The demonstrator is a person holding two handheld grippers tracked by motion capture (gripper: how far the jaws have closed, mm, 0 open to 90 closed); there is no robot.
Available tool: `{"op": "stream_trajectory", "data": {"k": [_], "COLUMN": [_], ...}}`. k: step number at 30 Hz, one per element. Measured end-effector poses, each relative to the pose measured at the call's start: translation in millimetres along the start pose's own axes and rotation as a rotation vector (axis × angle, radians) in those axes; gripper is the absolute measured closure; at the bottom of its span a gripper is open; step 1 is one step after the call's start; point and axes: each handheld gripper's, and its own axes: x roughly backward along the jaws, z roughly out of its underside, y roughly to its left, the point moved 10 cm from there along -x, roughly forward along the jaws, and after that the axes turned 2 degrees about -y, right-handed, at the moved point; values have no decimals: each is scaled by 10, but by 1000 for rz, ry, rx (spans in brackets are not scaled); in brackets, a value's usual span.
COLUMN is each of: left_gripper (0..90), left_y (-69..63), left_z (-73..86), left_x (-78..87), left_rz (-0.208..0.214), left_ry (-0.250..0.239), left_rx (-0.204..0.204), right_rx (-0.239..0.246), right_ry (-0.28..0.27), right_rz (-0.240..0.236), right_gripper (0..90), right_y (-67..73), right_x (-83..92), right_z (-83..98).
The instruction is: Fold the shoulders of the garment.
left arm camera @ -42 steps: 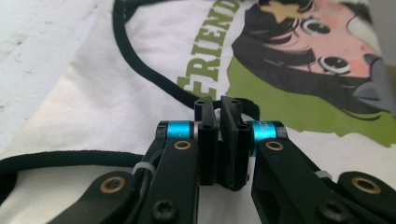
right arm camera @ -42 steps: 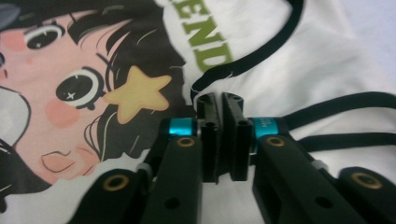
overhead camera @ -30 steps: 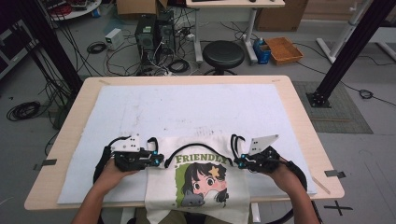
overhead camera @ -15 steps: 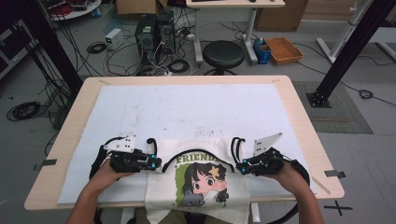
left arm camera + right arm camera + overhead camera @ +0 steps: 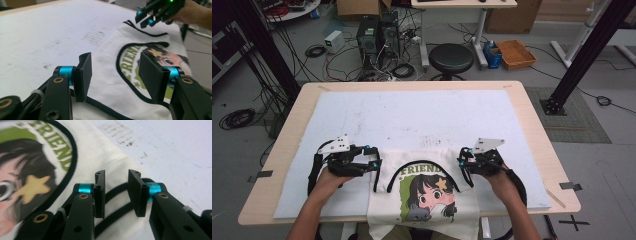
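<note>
White shirt (image 5: 424,200) with black trim, green "FRIEND" cartoon-girl print, lies flat at near table (image 5: 532,115) edge, hem hanging off. Left gripper (image 5: 376,165) spread wide at shirt's left edge; right gripper (image 5: 460,162) partly spread over black trim, nothing pinched.

My shirt (image 5: 422,205) is soft white cloth with black trim; its print (image 5: 150,56), at 2 o'clock in my left gripper view, looks smooth and flat. The mat (image 5: 412,115) under it is matt white, scuffed with dark marks toward 12 o'clock. The table (image 5: 532,120) edge looks like pale, smooth wood. My left gripper (image 5: 113,75) has matt black plastic arms, dull black pads, glossy blue metal collars and brass-looking rivets. My right gripper (image 5: 116,193) looks the same. The plate (image 5: 488,144) on it is flat matt grey.
</note>
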Motion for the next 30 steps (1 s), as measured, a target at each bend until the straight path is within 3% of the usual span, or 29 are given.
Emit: {"op": "stream_trajectory", "data": {"k": [2, 4, 8, 11, 13, 14, 17, 22, 25, 28, 30], "left_gripper": [444, 435, 410, 384, 346, 312, 272, 254, 254, 254, 254], "left_y": [31, 61, 90, 105, 102, 104, 93, 69, 63, 57, 57], "left_z": [-11, -18, 13, 66, 93, 97, 108, 111, 117, 118, 118], "left_x": [9, 23, 29, -1, -19, -22, -19, -9, -7, -1, 5], "left_rz": [-20, -37, -58, -71, -69, -70, -63, -43, -35, -29, -25], "left_ry": [-10, -16, 5, 46, 64, 67, 75, 74, 75, 71, 69], "left_rx": [-3, 0, 0, -14, -5, -8, -9, -9, -11, -7, -9], "right_rx": [25, 22, 10, -2, -21, -25, -21, -61, -74, -94, -103], "right_ry": [44, 84, 144, 107, 83, 75, 69, 15, 14, -24, -64], "right_rz": [23, 12, 39, 13, -9, -15, -21, -22, -8, -47, -124], "right_gripper": [721, 720, 671, 593, 496, 380, 223, 204, 204, 204, 205], "right_y": [-9, -19, -103, -117, -127, -138, -143, -194, -225, -162, -40], "right_x": [-111, -181, -93, 43, 124, 159, 202, 242, 251, 232, 195], "right_z": [28, 94, 201, 171, 149, 148, 168, 183, 200, 145, 69]}}
